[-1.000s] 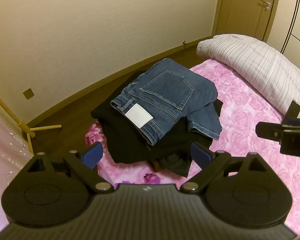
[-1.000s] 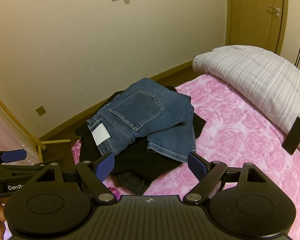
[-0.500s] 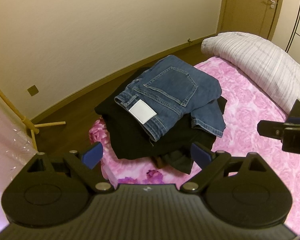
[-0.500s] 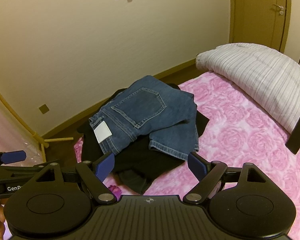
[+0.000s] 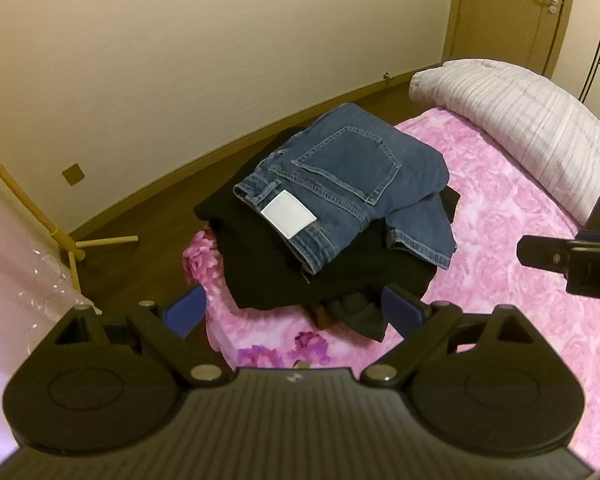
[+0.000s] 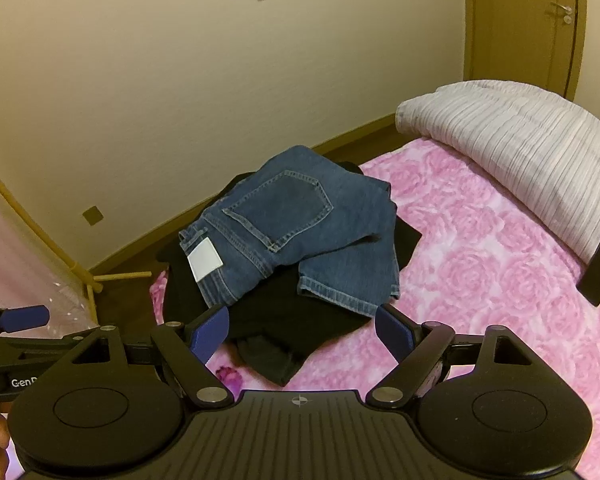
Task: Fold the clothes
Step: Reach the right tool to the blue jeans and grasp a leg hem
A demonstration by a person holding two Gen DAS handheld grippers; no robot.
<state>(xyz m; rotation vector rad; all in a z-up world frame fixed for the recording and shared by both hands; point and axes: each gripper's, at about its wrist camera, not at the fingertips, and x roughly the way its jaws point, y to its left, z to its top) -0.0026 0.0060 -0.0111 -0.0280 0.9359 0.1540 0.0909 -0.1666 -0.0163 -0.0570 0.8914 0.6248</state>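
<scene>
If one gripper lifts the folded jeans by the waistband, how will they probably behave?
The jeans are soft denim folded in layers, so they would probably unfold and hang down. They look thick, so likely rather heavy for one pinch. They lie on the black garment, which may drag along slightly. Both grippers, left and right, are open and apart from them.

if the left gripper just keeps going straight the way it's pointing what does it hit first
Probably the black clothes at the near edge of the pile, below the folded jeans. The left gripper is open and empty; depth is hard to judge.
</scene>
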